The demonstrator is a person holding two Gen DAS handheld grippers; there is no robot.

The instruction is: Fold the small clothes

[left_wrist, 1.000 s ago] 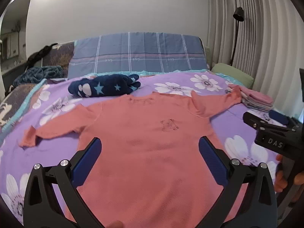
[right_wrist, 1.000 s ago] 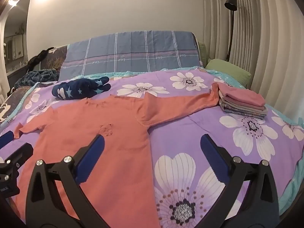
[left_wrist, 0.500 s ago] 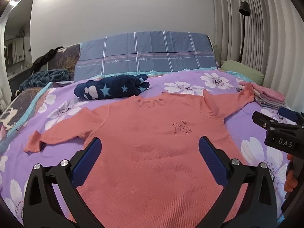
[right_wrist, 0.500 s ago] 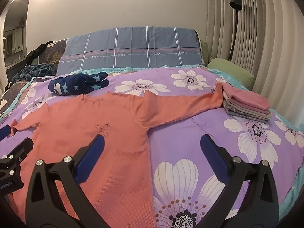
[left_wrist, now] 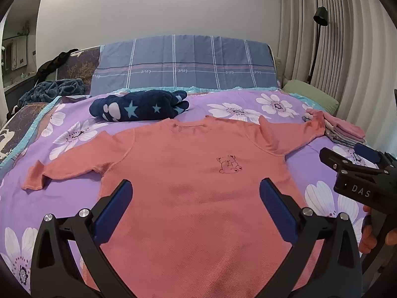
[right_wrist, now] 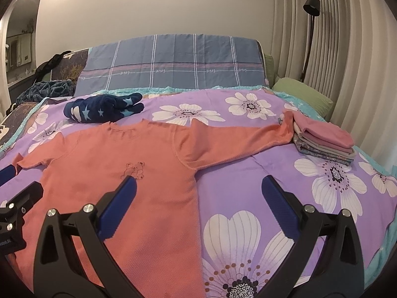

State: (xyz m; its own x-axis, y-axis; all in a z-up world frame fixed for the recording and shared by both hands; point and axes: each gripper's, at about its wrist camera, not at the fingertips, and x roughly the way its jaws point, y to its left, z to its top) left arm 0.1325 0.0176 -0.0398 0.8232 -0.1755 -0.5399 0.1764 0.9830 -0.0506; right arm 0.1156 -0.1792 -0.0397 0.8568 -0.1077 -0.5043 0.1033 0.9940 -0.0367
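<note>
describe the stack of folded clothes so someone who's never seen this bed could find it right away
Start at the purple bedspread with white flowers and go to its right edge, near the green pillow. The stack of folded clothes sits there, with the cuff of the salmon long-sleeved shirt reaching it. Unlike the rumpled navy star-print bundle, it is neat, layered and pink on top.

The salmon-pink long-sleeved cloth shirt (left_wrist: 188,188) has a fine waffle-like knit, matt throughout. The purple flower-printed bedspread (right_wrist: 273,186) under it is smooth woven cloth with a faint sheen. The navy star-patterned bundle (left_wrist: 141,108) looks like plush fleece. The left gripper (left_wrist: 196,211) and right gripper (right_wrist: 198,203) have matt black plastic arms, ribbed blue pads (right_wrist: 119,206) and shiny metal screw heads.
</note>
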